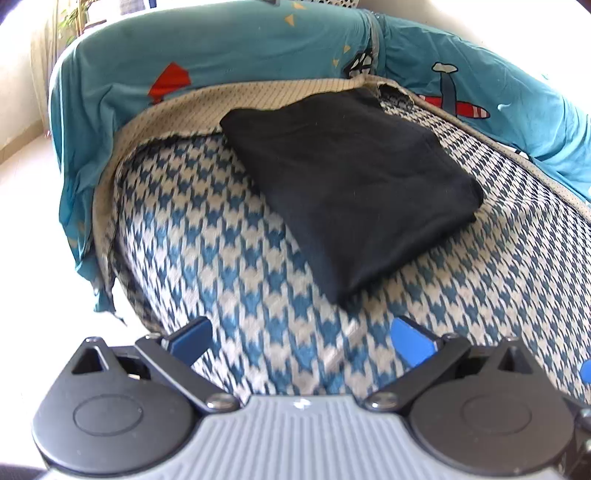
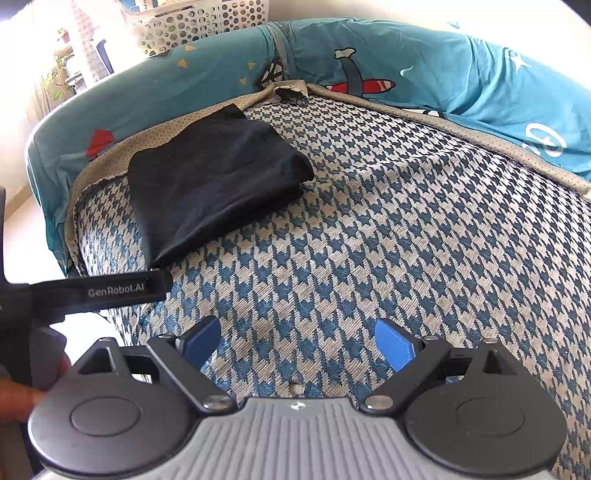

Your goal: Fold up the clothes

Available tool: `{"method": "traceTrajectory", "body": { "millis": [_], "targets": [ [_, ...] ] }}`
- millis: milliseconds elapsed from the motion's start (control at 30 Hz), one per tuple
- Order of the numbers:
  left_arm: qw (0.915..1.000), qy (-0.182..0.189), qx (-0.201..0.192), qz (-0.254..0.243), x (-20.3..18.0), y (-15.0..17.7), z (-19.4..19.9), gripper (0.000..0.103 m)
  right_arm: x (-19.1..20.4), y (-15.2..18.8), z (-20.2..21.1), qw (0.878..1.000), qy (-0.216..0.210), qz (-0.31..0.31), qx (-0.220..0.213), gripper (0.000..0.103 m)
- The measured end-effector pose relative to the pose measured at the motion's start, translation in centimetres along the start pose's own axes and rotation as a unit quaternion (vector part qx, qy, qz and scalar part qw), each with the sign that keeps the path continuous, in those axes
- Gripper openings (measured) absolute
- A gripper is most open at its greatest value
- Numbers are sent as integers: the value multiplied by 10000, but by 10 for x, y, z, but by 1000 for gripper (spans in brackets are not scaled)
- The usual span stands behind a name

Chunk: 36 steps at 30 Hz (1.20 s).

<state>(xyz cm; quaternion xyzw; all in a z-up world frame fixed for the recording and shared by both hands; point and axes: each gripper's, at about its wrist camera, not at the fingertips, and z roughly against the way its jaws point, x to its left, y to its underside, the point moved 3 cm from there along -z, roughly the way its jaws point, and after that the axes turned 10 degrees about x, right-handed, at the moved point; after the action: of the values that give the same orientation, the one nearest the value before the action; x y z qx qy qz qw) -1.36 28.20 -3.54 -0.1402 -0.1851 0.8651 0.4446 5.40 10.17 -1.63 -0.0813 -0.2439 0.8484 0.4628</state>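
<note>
Black folded cloth (image 1: 347, 184) lies in the middle of the left wrist view, on the blue-and-white checked cushion (image 1: 207, 236). Left gripper (image 1: 301, 338) and right gripper (image 2: 297, 341) both gape wide, holding nothing.

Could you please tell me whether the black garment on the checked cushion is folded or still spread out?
Folded: the black garment lies as a compact rectangle with stacked layers showing along its edge, no gripper touching it.

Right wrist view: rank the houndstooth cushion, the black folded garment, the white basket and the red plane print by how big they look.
1. houndstooth cushion
2. black folded garment
3. white basket, cut off by the frame and farther away, so its rank is unsure
4. red plane print
</note>
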Motion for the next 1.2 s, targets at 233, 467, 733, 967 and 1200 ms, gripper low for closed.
{"method": "traceTrajectory", "body": {
  "millis": [233, 467, 733, 967, 1200],
  "targets": [
    [9998, -68, 39, -196, -9, 23, 7, 103, 0, 6, 11, 9998, 136, 26, -117, 101],
    [9993, -139, 38, -337, -13, 40, 14, 103, 0, 9, 24, 9995, 297, 71, -46, 103],
    [9990, -81, 51, -437, -17, 57, 21, 103, 14, 13, 35, 9984, 399, 396, -20, 103],
    [9992, -19, -7, -392, -15, 65, 31, 103, 24, 14, 34, 9968, 444, 663, 3, 103],
    [9997, -73, -21, -253, -8, 70, 42, 103, 25, 6, 30, 9967, 389, 713, 3, 103]
  ]
}}
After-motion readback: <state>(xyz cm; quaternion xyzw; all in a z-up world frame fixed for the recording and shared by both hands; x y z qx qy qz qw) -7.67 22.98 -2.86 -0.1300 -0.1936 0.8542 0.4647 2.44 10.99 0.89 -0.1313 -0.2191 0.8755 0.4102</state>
